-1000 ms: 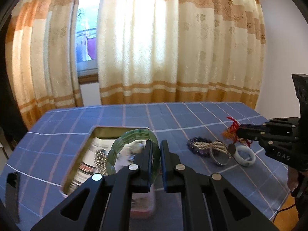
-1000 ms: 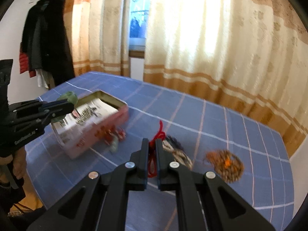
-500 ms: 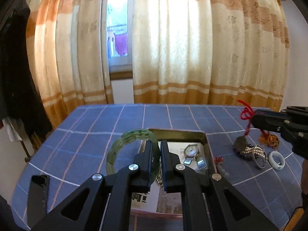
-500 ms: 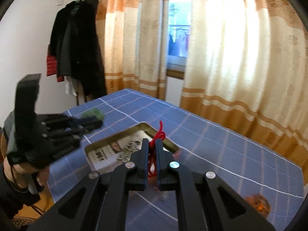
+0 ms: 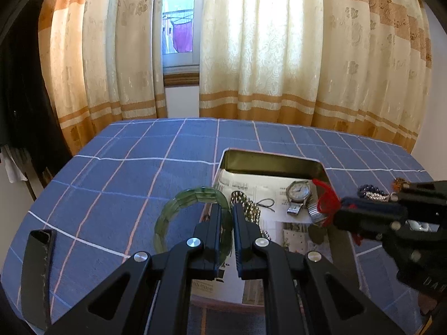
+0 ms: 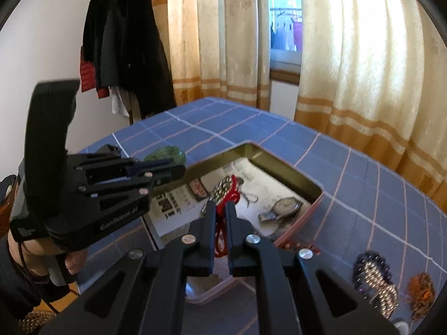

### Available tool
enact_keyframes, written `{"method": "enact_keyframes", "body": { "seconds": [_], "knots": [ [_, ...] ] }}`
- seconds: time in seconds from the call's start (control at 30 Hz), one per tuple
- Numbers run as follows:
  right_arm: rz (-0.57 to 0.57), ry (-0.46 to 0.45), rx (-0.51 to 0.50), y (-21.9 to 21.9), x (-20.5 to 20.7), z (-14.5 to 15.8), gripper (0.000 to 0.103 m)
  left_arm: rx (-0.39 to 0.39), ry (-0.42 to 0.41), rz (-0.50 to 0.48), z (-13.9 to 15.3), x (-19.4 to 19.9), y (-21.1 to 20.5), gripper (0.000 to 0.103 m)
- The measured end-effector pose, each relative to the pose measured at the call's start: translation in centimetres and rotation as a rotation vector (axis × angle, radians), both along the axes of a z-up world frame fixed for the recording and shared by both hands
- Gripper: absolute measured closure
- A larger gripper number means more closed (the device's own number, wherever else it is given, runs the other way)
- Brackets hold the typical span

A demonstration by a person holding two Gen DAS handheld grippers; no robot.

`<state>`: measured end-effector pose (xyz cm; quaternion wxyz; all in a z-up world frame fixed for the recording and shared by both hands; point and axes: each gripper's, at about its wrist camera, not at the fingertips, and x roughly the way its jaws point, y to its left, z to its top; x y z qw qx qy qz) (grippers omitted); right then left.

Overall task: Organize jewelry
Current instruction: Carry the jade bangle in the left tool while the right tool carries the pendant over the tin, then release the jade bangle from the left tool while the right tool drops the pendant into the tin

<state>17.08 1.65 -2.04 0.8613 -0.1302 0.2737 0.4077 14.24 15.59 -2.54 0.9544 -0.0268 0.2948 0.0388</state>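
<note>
The open tin (image 5: 275,158) is my landmark — it sits on the table (image 5: 134,173). Inside it, on printed paper, lie a wristwatch (image 5: 299,192) toward its right wall and a bead chain (image 5: 247,203) to the watch's left. My left gripper (image 5: 225,217) holds a bangle (image 5: 181,215) at the tin's left edge; my right gripper (image 6: 220,215) holds a cord (image 6: 223,226) over the tin. Right of the tin lie a beaded bracelet pile (image 6: 375,276) and, beyond it, a tassel (image 6: 421,290) — left of the tin, a phone (image 5: 36,268).

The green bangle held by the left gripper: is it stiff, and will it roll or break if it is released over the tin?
The green bangle keeps its round form in the left gripper, so it is probably stiff. It looks glassy, so it may slip and could chip against the tin. Landing on edge, it could roll; flat, it should settle.
</note>
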Motion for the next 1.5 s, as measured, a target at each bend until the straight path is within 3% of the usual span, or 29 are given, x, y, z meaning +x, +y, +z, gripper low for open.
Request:
{"method": "enact_keyframes", "body": {
  "seconds": [0.4,0.5,0.57,0.6,0.63,0.7,1.07,1.3,1.5],
  "knots": [
    [0.013,0.048,-0.026,0.2,-0.2,-2.1,0.093,-0.023,0.038,-0.018,-0.6,0.0,-0.3,0.095],
    [0.013,0.062,-0.014,-0.1,-0.2,-2.2,0.082,-0.006,0.038,-0.021,-0.6,-0.1,-0.7,0.09],
    [0.003,0.049,-0.004,-0.6,-0.3,-2.1,0.043,0.0,0.03,-0.015,-0.4,-0.4,-0.8,0.065],
    [-0.004,0.036,0.005,-0.9,-0.5,-2.0,0.035,0.015,0.011,0.001,-0.2,-0.8,-1.0,0.038],
    [-0.01,0.024,0.014,-1.1,-0.6,-1.9,0.029,0.024,-0.005,0.01,-0.1,-1.0,-1.0,0.023],
    [-0.022,0.015,0.026,-1.7,-0.8,-1.5,0.029,0.022,-0.038,0.01,0.5,-1.5,-1.1,0.023],
    [-0.104,0.004,0.049,-5.6,-1.0,-1.8,0.026,-0.014,-0.043,0.056,1.2,-2.5,-1.4,0.023],
    [-0.207,-0.011,0.07,-11.2,-1.6,-2.0,0.026,0.003,-0.049,-0.03,1.4,-2.6,-5.6,0.023],
    [-0.355,-0.044,0.069,-17.1,-1.8,-2.0,0.018,0.045,-0.04,-0.111,1.0,-1.9,-10.0,0.023]
  ]
}}
